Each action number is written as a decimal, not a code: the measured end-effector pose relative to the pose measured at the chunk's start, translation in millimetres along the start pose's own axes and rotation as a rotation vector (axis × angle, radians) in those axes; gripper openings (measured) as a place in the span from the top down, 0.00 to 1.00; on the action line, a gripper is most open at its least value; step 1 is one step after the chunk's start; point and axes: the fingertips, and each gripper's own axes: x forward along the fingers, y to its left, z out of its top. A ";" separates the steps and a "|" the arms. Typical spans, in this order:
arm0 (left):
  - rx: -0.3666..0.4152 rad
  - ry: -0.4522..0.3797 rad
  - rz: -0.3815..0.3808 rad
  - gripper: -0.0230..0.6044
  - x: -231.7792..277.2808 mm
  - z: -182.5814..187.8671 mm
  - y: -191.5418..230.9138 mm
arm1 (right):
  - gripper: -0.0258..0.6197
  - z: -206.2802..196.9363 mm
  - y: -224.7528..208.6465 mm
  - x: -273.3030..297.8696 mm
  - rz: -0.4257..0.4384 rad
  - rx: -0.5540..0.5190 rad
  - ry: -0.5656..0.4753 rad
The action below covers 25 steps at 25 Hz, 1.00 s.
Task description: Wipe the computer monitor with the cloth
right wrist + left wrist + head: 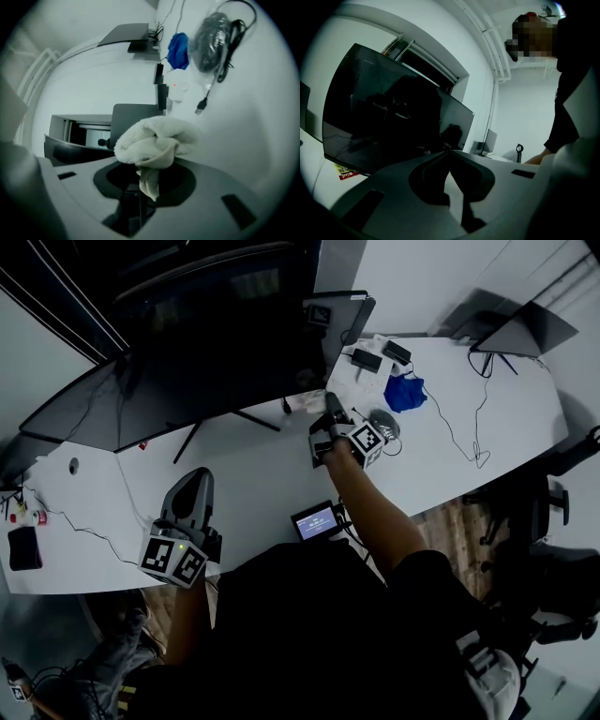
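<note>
Right gripper (331, 407): jaws clamped on the white cloth (157, 140). The cloth is bunched into a wad over the jaw tips, with a short tail hanging down between them. Right arm (375, 512) is stretched forward across the white desk (262, 474), forearm bare, jaws pointing away from the body toward the lower right corner of the monitor (206, 343). In the head view the cloth is the pale patch right at that corner. Can't tell whether it touches the screen.

Left gripper (195, 486): jaws together, tips meeting, nothing between them. Left arm is tucked in close to the body. The gripper sits at the near edge of the desk, well apart from the right one, jaws aimed up at the monitor. The left gripper view is filled by the dark curved screen.

Monitor is off or dark, standing on thin legs at the far side of the desk.

Past the right gripper on the desk: a grey mouse (382, 423) with its cable, a blue bundle (405, 392) just beyond it, and a laptop (525, 329) at the far right end. A small lit display (316, 520) lies near the desk's front edge, between the two arms. A black flat item (23, 547) lies at the far left.
</note>
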 end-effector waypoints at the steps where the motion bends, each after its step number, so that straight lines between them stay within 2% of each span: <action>1: -0.004 0.000 0.000 0.97 -1.1 -1.2 -0.1 | 0.77 -1.8 -2.2 -0.7 -0.004 0.042 -0.017; 5: -0.013 -0.003 0.005 0.97 -7.2 -4.2 1.8 | 0.77 -7.2 -9.5 -0.7 -0.024 0.116 -0.049; 11: -0.030 -0.014 0.024 0.97 -18.0 -6.7 8.8 | 0.78 -14.4 -13.6 -2.8 -0.093 0.117 -0.027; 15: -0.034 -0.020 0.028 0.97 -25.0 -7.0 12.3 | 0.78 -15.9 -14.1 -6.0 -0.164 0.067 0.000; 18: -0.036 -0.019 0.028 0.97 -30.1 -5.3 14.0 | 0.78 -27.5 -20.1 -8.8 -0.218 0.029 0.067; 21: -0.025 -0.019 0.019 0.97 -32.6 0.2 15.7 | 0.79 -44.7 -11.4 -4.3 -0.209 -0.041 0.142; 25: -0.013 -0.025 0.017 0.97 -38.3 6.4 21.4 | 0.79 -58.7 -0.3 2.2 -0.183 -0.124 0.162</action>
